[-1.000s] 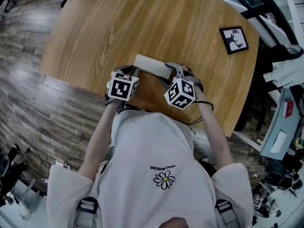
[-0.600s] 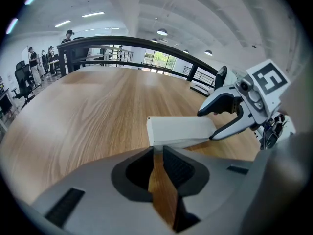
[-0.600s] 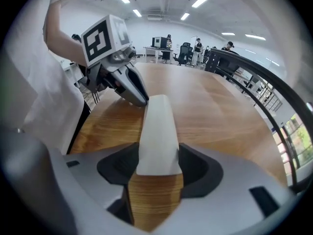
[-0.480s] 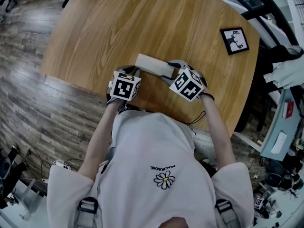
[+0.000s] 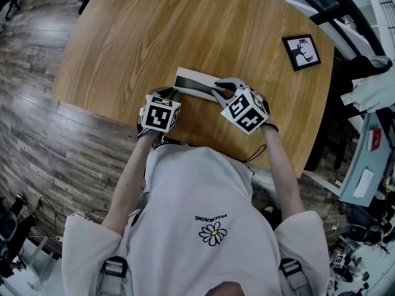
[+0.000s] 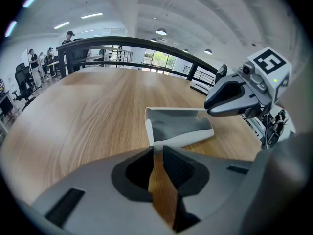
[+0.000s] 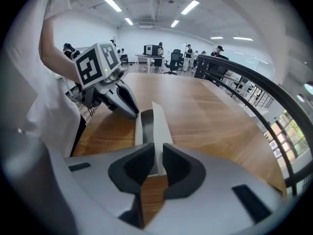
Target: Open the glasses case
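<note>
Glasses case lid [image 7: 159, 117] sits in right gripper's [image 7: 155, 154] closing jaws; left gripper [image 6: 157, 153] seemingly pinches the base [image 6: 187, 138].

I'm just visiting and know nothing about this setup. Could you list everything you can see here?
table: one, light wood, rounded, fills the middle
glasses case: one, white outside, grey inside, partly open, by the table's near edge
framed picture: one, black, on the table's far right
floor: grey-brown planks, around the table
people: several, far across the room
T-shirt: one, white, daisy print, on the person
left tool: one, grey, jaws on the case's left end
right tool: one, grey, jaws closing, the case's lid between them
</note>
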Demonstrator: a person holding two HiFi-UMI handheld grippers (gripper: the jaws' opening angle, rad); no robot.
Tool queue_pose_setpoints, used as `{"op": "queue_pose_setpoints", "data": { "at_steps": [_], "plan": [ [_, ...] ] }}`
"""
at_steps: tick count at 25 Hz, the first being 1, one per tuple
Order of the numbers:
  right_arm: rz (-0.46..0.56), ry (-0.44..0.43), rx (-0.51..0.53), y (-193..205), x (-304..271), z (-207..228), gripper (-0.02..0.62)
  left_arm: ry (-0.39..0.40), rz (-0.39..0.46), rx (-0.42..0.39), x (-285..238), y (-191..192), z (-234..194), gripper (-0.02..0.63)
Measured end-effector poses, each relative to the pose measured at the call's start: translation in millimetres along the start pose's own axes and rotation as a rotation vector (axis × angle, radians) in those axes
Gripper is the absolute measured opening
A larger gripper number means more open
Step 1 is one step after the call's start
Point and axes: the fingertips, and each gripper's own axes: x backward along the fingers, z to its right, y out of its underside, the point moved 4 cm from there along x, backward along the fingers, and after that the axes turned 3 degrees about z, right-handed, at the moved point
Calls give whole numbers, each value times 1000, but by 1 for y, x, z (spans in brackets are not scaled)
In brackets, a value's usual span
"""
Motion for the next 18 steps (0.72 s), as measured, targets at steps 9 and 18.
{"op": "queue_pose_setpoints", "data": {
  "at_steps": [9,18],
  "plan": [
    [31,132,-59,-5,-3,28,41,5,8,-16,-3,0,0,75],
    [36,146,-109,-5,-3,31,46,25,2,-23,-2,-2,-2,78]
  ]
}}
